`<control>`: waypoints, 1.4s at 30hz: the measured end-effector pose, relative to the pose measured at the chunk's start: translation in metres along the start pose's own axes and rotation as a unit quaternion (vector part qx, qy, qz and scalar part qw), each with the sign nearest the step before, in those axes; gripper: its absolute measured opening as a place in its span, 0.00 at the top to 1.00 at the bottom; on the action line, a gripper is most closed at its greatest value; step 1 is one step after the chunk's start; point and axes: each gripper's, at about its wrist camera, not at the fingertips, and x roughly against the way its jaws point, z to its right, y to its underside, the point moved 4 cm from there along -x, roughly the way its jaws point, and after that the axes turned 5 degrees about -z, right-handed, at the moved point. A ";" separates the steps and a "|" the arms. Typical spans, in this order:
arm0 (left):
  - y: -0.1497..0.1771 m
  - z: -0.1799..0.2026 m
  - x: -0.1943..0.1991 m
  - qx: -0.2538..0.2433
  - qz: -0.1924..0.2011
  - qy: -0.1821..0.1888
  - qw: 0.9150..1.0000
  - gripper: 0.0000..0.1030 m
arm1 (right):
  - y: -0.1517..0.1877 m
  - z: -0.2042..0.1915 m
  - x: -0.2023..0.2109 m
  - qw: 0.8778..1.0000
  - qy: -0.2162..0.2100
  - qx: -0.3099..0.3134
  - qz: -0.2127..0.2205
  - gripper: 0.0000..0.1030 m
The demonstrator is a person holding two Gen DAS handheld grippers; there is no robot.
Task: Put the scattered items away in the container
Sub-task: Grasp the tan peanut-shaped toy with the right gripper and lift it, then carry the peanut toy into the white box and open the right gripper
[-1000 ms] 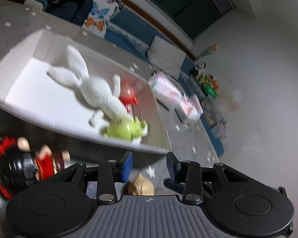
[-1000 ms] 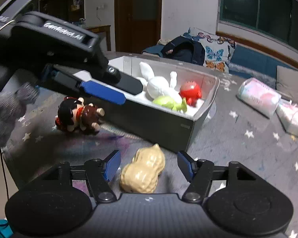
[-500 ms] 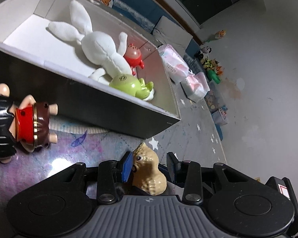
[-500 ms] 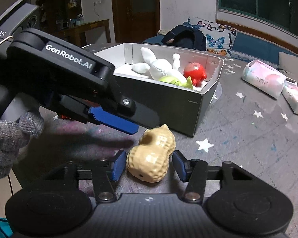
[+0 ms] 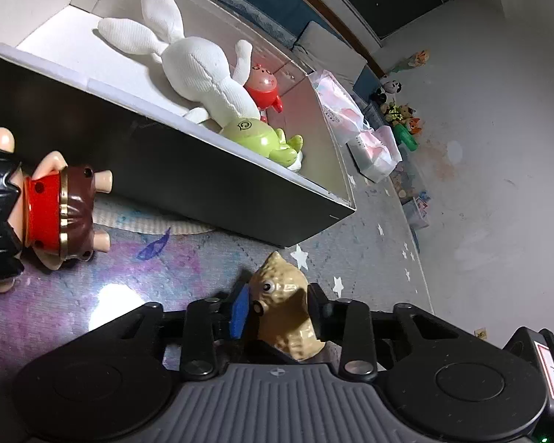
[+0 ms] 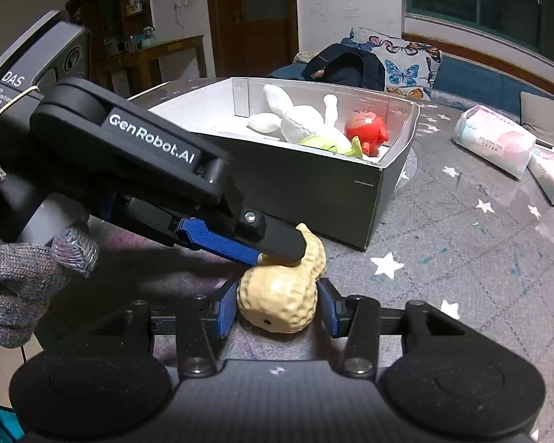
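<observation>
A tan peanut toy (image 6: 282,295) lies on the star-patterned cloth in front of the dark box (image 6: 314,188). My right gripper (image 6: 277,304) straddles its near end, fingers close beside it. My left gripper (image 5: 277,308) reaches in from the left and has its fingers on either side of the peanut's far end (image 5: 282,306); it shows in the right wrist view (image 6: 277,253) too. The box (image 5: 188,170) holds a white plush rabbit (image 5: 199,70), a red figure (image 5: 264,86) and a green toy (image 5: 262,138). A black, red and brown doll (image 5: 37,206) lies on the cloth left of the peanut.
Two pink-and-white soft packs (image 6: 495,140) lie on the cloth right of the box. A dark backpack (image 6: 345,68) and butterfly cushion (image 6: 406,62) sit behind the box. Small toys (image 5: 399,110) stand by the far wall.
Both grippers have closed in on the peanut. The left gripper came down from over the box to the peanut's far end; the right moved forward around its near end.
</observation>
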 end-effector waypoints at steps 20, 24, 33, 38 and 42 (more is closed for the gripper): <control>-0.045 0.032 0.075 -0.027 0.103 0.015 0.994 0.68 | -0.077 -0.018 0.036 0.994 0.000 0.076 0.078 0.56; -0.071 0.022 0.083 -0.016 0.121 0.002 0.993 0.68 | -0.108 -0.019 0.017 0.993 -0.013 0.090 0.077 0.56; -0.116 -0.022 0.073 0.034 0.118 -0.019 0.992 0.68 | -0.146 -0.017 -0.042 0.993 -0.043 0.099 0.038 0.56; -0.128 -0.041 0.057 0.057 0.100 -0.031 0.993 0.68 | -0.150 -0.012 -0.072 0.994 -0.058 0.094 0.001 0.56; -0.134 -0.051 0.045 0.068 0.087 -0.036 0.993 0.68 | -0.153 -0.004 -0.093 0.993 -0.065 0.091 -0.030 0.56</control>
